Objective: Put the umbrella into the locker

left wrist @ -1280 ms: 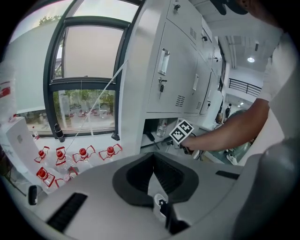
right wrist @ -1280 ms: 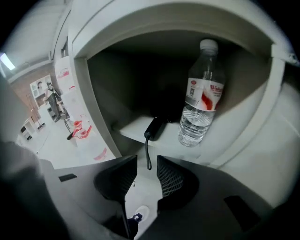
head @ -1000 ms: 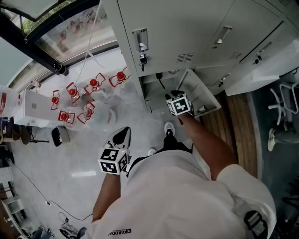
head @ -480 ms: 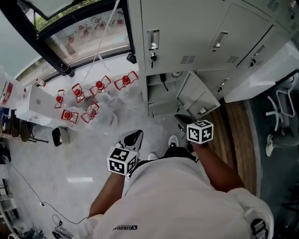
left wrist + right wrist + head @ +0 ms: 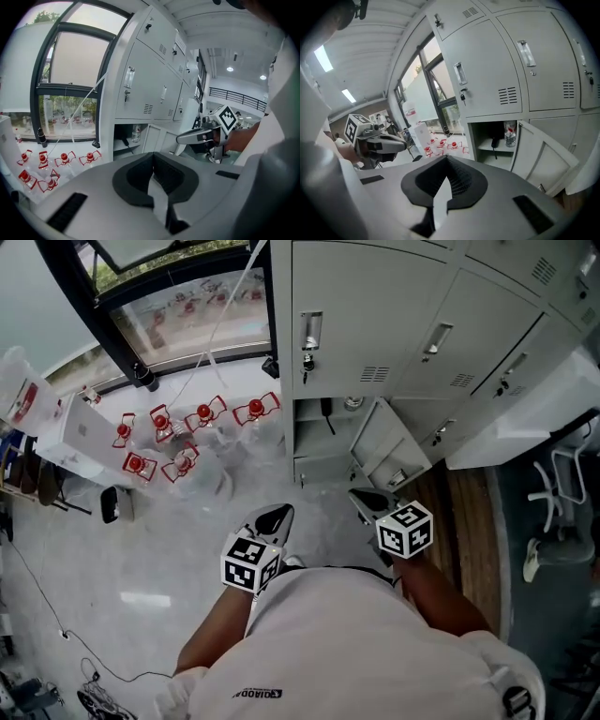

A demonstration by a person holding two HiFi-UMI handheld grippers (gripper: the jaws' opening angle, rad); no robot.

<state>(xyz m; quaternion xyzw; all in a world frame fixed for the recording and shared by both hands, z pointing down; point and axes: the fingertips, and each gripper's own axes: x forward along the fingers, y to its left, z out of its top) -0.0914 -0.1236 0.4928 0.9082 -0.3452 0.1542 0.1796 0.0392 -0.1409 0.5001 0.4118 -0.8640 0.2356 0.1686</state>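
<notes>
— Where is the small black folded umbrella (image 5: 323, 412)?
— Inside the open pale grey metal locker (image 5: 314, 442), on its shelf; a thin strap hangs over the shelf's front edge; a clear plastic bottle (image 5: 352, 403) stands just beside it on the same shelf.
— And the door?
— The grey door (image 5: 392, 442) is swung wide at the right of the opening; the lockers around it are closed.
— What of the right gripper (image 5: 357, 495)?
— It is held in front of the opening, well apart from the umbrella; its fingers have just been closing and meet, with nothing between them.
— The left gripper (image 5: 284, 510)?
— It is to the lower left of the opening, above the pale floor (image 5: 187, 549); its fingers are pressed together too and hold nothing.
— Anything else nearby?
— A cluster of red-capped bottles (image 5: 187, 427) stands on the floor below the black-framed window (image 5: 187, 315); the person's white shirt (image 5: 347, 643) fills the bottom of the head view.
</notes>
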